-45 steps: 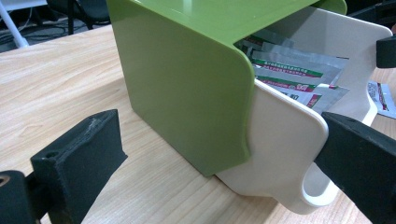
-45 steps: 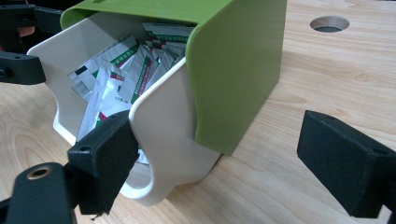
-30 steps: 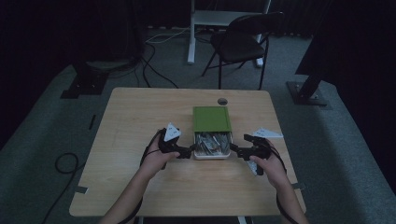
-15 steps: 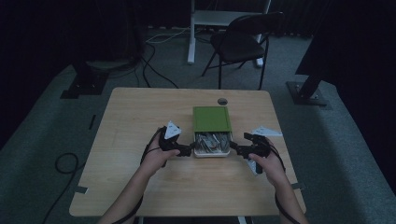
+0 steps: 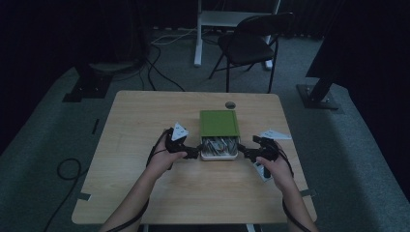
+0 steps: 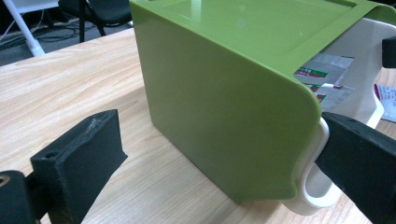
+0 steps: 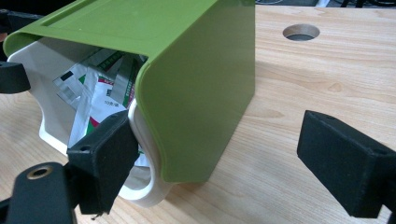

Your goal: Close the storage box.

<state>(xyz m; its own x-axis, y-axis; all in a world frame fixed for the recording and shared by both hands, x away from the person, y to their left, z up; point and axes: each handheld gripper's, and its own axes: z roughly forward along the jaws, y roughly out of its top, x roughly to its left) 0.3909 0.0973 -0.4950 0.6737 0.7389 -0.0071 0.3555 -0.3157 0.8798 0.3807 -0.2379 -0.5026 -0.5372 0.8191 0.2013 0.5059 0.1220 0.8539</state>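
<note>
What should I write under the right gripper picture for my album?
Open right gripper reaching a green box whose white drawer holds packets.

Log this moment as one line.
left claw: open, at white drawer | right claw: open, same | green plastic box: drawer part-out, packets inside

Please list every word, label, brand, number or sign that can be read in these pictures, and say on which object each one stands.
None can be read for certain.
Sachets in the white drawer: red and green printed labels with small characters, too blurred to read.
Sachets in the left gripper view: the same kind of print, unreadable.
Paper slip beside the drawer: dark print, too small.
Green box: plain, no text.
White cards on the table: marks too small to read.
</note>
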